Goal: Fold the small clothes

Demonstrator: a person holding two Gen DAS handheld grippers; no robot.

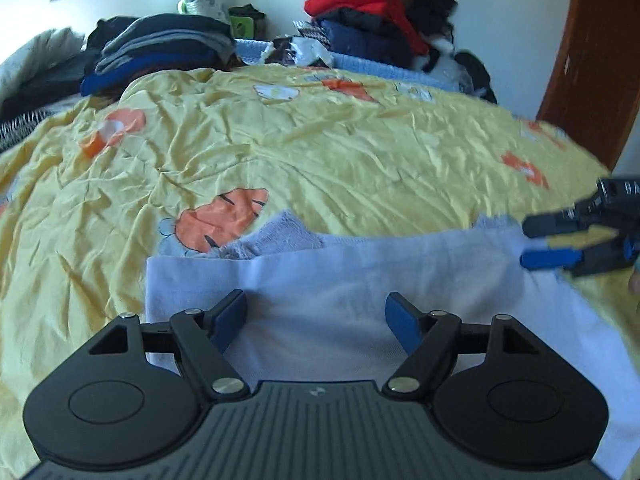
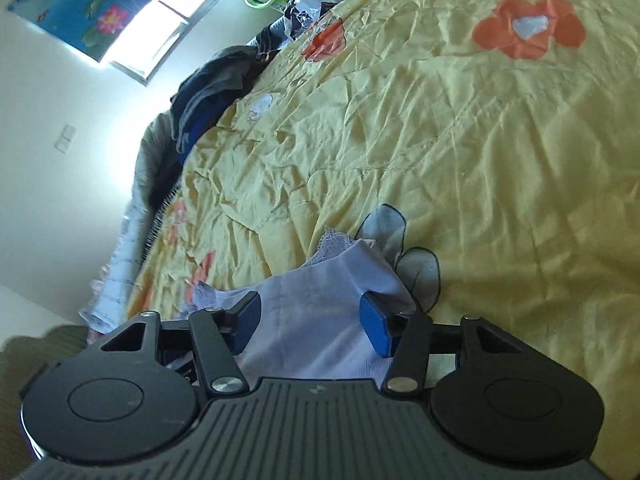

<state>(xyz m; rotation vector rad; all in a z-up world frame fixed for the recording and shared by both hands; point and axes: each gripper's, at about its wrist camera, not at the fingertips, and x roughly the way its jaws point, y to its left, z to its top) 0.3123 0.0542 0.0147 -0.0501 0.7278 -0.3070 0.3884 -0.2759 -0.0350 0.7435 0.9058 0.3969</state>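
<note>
A small pale lilac garment with lace trim lies flat on the yellow bedspread, at the near edge. My left gripper is open, its blue pads low over the garment's near part. My right gripper shows at the right of the left wrist view, open at the garment's right corner. In the right wrist view the right gripper is open with the garment between its blue fingers; the lace edge lies just beyond.
Stacks of folded dark clothes sit at the bed's far left, a red and navy pile at the far right. A brown wardrobe door stands right. A window and wall are left.
</note>
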